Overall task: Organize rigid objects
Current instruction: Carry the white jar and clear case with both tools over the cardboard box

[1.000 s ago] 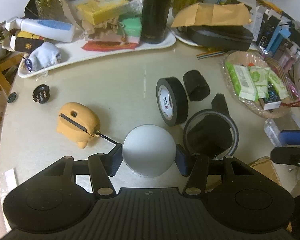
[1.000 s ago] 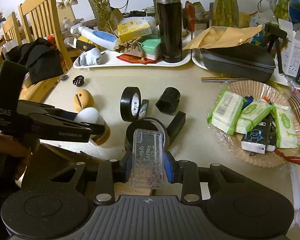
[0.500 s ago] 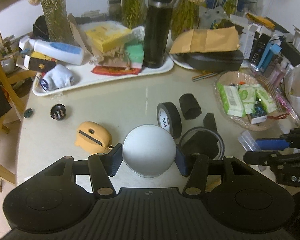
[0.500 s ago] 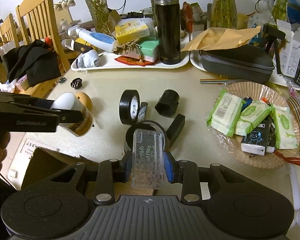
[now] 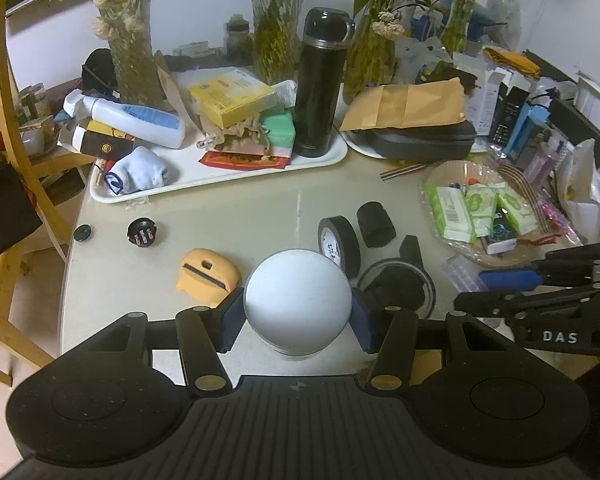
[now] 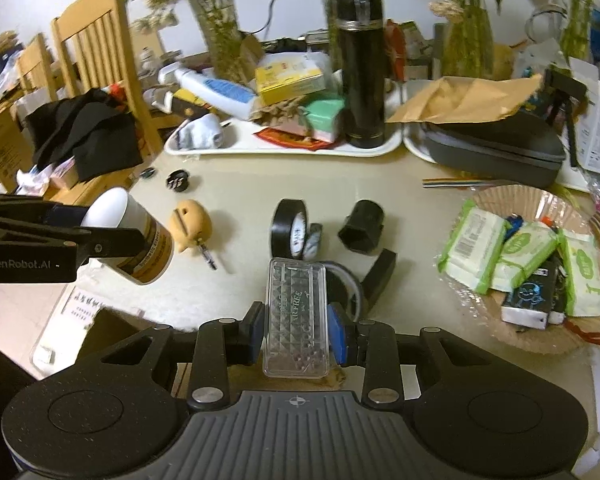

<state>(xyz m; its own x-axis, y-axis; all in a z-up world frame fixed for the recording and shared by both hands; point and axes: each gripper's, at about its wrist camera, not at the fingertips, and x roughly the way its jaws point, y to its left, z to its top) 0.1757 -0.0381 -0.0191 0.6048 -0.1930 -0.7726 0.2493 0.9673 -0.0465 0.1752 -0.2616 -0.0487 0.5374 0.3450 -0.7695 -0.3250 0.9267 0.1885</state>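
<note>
Left gripper [image 5: 298, 312] clamps my white-capped jar [image 5: 296, 300]; right gripper [image 6: 296, 330] pinches a clear case [image 6: 296, 320]. Both look rigid, light and slick, so I'd grip mid-body.

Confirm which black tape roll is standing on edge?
The smaller black tape roll with the white printed core stands on edge; the wider ring beside it lies flat on the table.

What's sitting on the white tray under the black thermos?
The white tray holds the upright black thermos, a lotion bottle, yellow box, green box and rolled sock. Anything beneath that pile is covered.
</note>
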